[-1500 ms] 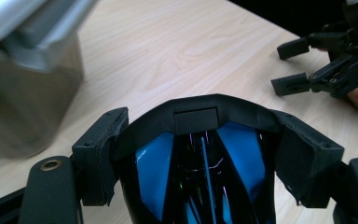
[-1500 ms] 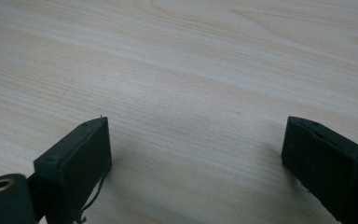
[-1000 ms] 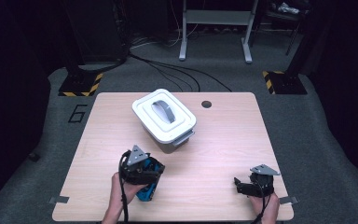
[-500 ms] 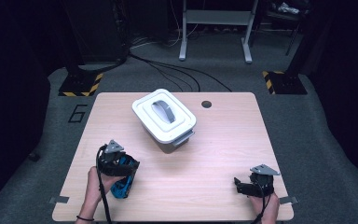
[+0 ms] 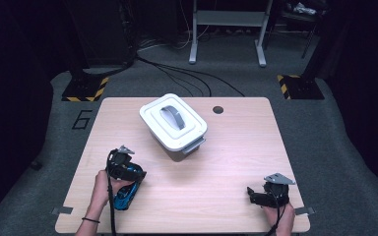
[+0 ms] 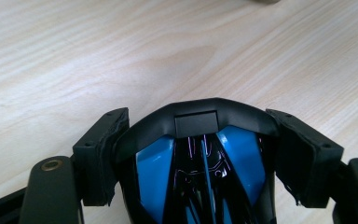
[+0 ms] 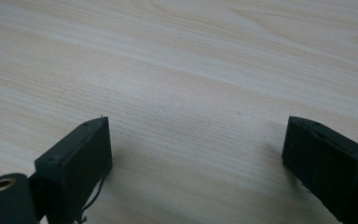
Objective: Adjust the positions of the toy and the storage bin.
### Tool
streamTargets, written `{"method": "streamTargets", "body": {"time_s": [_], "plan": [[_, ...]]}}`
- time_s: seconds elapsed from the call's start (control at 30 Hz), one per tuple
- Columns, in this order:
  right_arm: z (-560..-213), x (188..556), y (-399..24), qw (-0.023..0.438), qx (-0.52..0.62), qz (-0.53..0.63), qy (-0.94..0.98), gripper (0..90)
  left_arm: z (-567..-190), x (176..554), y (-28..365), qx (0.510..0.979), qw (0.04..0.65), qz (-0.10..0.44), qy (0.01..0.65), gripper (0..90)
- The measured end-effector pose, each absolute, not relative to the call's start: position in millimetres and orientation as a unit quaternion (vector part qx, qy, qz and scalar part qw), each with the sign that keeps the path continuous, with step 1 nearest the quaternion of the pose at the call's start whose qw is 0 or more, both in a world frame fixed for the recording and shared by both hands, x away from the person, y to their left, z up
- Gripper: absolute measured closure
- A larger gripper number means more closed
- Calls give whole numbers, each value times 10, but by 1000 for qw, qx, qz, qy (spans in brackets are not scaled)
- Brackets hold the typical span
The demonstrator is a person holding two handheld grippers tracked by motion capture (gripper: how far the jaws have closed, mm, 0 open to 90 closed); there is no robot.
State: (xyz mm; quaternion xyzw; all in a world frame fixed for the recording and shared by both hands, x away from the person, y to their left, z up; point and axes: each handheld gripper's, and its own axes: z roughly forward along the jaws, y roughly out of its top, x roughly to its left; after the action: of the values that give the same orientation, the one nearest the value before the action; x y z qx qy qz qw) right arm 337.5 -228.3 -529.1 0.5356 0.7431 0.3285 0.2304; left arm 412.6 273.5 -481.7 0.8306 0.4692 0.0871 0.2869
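A blue and black toy car (image 6: 242, 158) sits between the jaws of my left gripper (image 6: 204, 128), whose pads press on its two sides just above the wooden table (image 5: 236, 147). In the high view the left gripper (image 5: 127, 178) and the car (image 5: 127, 192) are at the table's front left. A white lidded container (image 5: 173, 125) with a grey handle stands at the table's middle, beyond that gripper. My right gripper (image 5: 252, 194) rests at the front right, open, with bare wood between its jaws (image 7: 196, 154).
A round cable hole (image 5: 218, 109) lies in the table near the far edge, right of the container. Cables and a metal stand's legs (image 5: 226, 34) are on the floor beyond the table. Bare tabletop lies between the two grippers.
My left gripper has carried the toy car leftward and lower, from the front middle to the front left of the table. The right gripper and the container have stayed put.
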Motion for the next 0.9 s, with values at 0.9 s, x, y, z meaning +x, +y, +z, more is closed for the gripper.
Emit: {"method": "streamTargets", "body": {"time_s": [0.9], "plan": [[-5290,3374,-2284,229,536,329,743,72,-4829,4083,2801,795,336,95,496,86]]}}
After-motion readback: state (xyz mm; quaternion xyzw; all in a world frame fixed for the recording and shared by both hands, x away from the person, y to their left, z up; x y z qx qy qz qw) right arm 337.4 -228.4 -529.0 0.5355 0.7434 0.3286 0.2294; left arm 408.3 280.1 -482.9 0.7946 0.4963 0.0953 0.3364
